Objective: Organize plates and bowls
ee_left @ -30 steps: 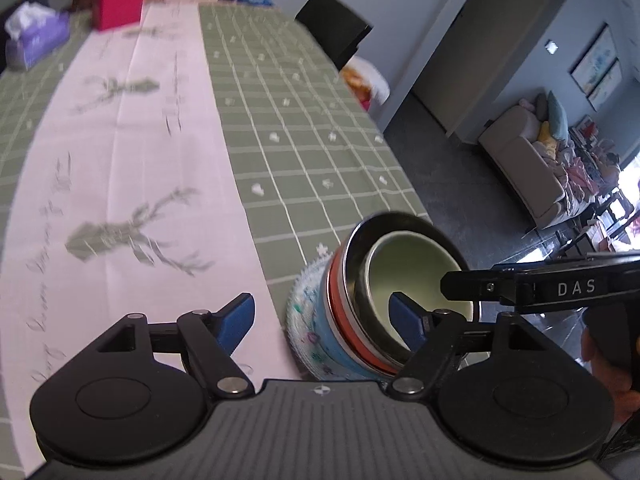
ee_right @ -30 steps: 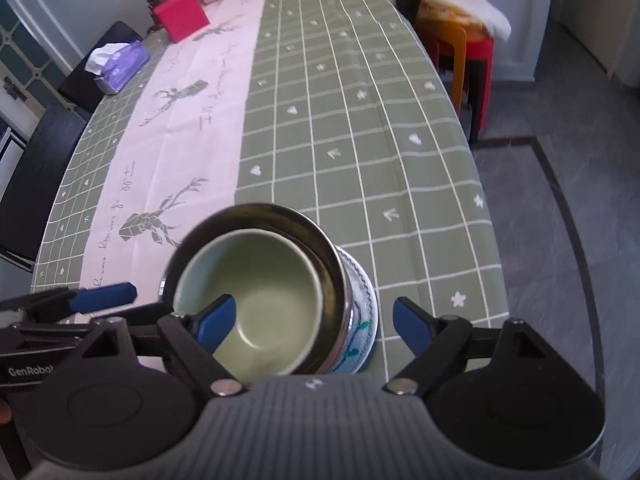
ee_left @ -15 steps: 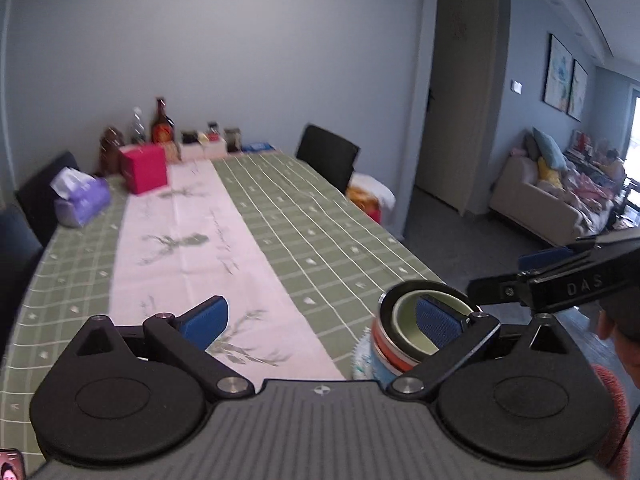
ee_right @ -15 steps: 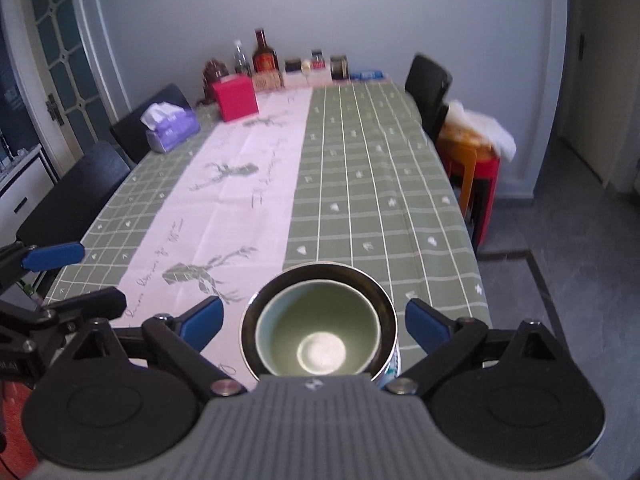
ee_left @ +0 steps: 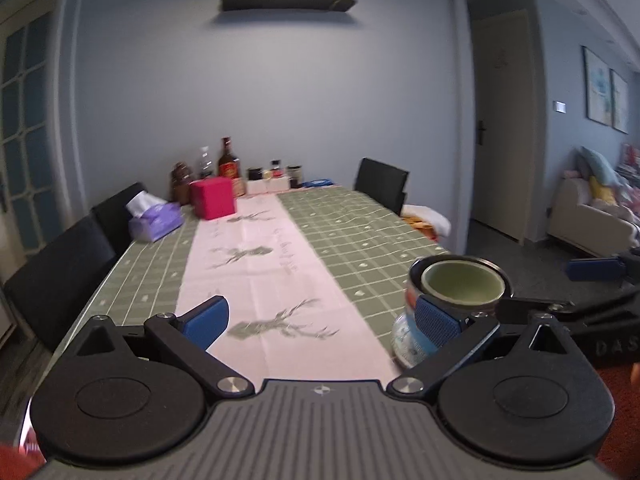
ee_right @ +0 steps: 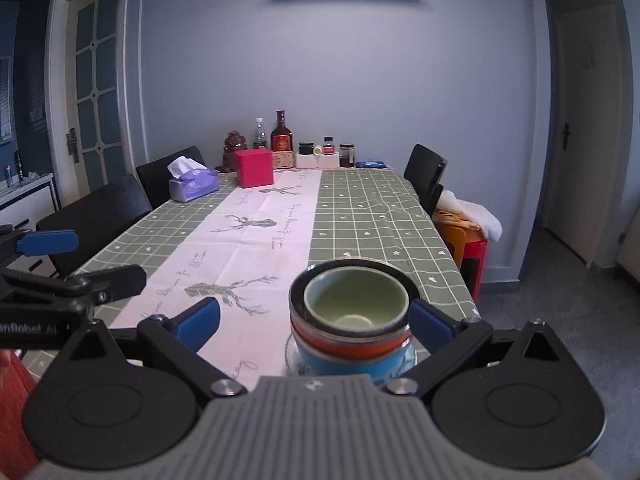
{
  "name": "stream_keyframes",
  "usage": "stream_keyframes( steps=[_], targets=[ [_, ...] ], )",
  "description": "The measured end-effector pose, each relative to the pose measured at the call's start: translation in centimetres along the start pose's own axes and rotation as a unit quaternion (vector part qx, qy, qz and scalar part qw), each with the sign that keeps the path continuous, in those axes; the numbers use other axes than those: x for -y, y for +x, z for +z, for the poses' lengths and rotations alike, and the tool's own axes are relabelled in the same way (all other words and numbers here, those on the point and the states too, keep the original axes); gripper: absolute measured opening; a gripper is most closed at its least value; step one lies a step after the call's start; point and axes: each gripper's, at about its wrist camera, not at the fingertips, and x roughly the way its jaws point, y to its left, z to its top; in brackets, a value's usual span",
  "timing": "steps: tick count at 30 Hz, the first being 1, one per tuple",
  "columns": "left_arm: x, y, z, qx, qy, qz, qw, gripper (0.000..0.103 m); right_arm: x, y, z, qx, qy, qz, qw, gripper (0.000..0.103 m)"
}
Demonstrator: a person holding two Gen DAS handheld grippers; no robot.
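Bowls (ee_right: 354, 320) stand nested on a plate (ee_right: 294, 354) at the table's (ee_right: 380, 220) near edge, between your right gripper's (ee_right: 314, 320) spread, empty jaws, nearer than your open left gripper (ee_left: 320, 318).

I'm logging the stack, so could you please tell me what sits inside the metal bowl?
A pale green bowl nests inside the metal bowl, empty as far as visible. Whatever lies between the two is covered.

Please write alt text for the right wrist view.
A stack of nested bowls stands on a plate at the table's near edge, between the right gripper's open blue-padded fingers, untouched.
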Motion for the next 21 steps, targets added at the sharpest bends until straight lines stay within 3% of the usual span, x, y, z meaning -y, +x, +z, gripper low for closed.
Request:
stream_keyframes(
  steps=[4,10,14,21],
  targets=[
    [-0.2,-0.1,-2.1,-0.018,-0.012,0.017,0.9996,0.103,-0.4,-0.5,-2.0,0.009,-0.014,-0.001,1.0,0.099],
    [-0.1,0.1,-4.6,-0.052,-0.01,0.055,0.9971,0.103,0.1,0.0,-5.1,-0.014,-0.002,-0.013,1.0,0.099],
    [0.3,0.6,-6.1,-0.078,-0.011,0.055,0.9954,0.103,-0.1,-0.2,-6.2,-0.009,-0.006,-0.024,1.0,0.098],
    [0.7,0.7,-7.0,-0.087,-0.007,0.062,0.9943,0.103,-0.4,0.8,-6.4,-0.023,-0.019,-0.04,0.999,0.099]
  ],
)
